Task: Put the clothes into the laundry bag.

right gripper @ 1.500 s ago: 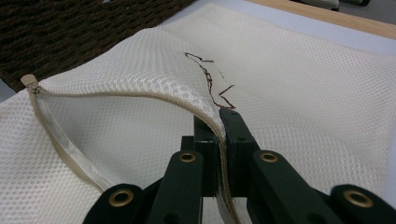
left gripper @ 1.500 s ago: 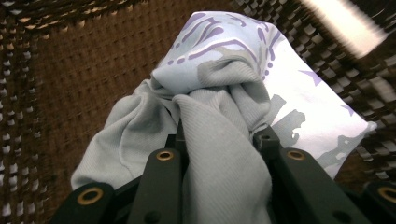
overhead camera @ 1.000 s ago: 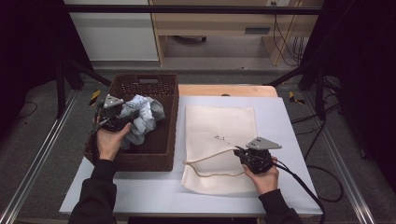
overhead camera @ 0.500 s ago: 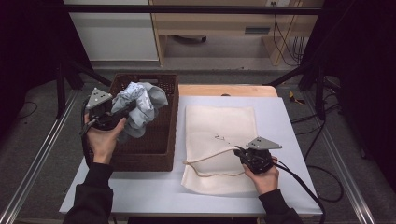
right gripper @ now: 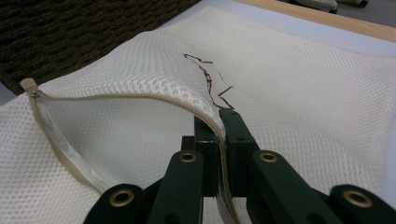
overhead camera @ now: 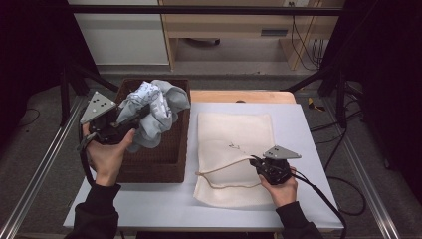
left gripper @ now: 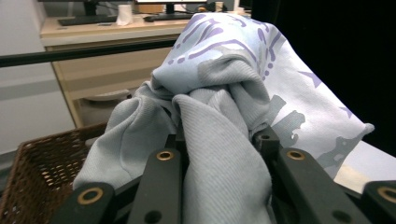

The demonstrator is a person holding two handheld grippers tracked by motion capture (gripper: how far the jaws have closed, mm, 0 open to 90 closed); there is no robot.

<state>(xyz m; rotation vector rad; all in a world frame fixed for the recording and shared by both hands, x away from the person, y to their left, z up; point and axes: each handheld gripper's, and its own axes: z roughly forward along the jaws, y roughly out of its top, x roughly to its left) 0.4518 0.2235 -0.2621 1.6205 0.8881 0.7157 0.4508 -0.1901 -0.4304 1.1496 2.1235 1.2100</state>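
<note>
Left tool (overhead camera: 133,115) clamped on crumpled grey-and-lilac patterned garment (overhead camera: 157,112), lifted over dark woven wicker basket (overhead camera: 154,162), far left | right tool (overhead camera: 259,162) pinched shut on zipper edge of cream mesh laundry bag (overhead camera: 234,132), mouth raised on bench (overhead camera: 298,119) | done: pick-up, bag opened | left: carry across, stuff in, zip

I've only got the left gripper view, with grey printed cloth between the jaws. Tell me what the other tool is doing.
Observer: The right tool is shut on the zipper edge of a white mesh bag, holding that edge raised off the layer beneath.
Operator: Give me the bag's place relative to the basket.
Observer: It lies on the table just right of the wicker basket in the high view, with the unzipped end nearest the person.
Operator: Now tell me where my load sits.
Observer: The left tool holds the garment bunched above the basket's far end, well apart from the bag.
</note>
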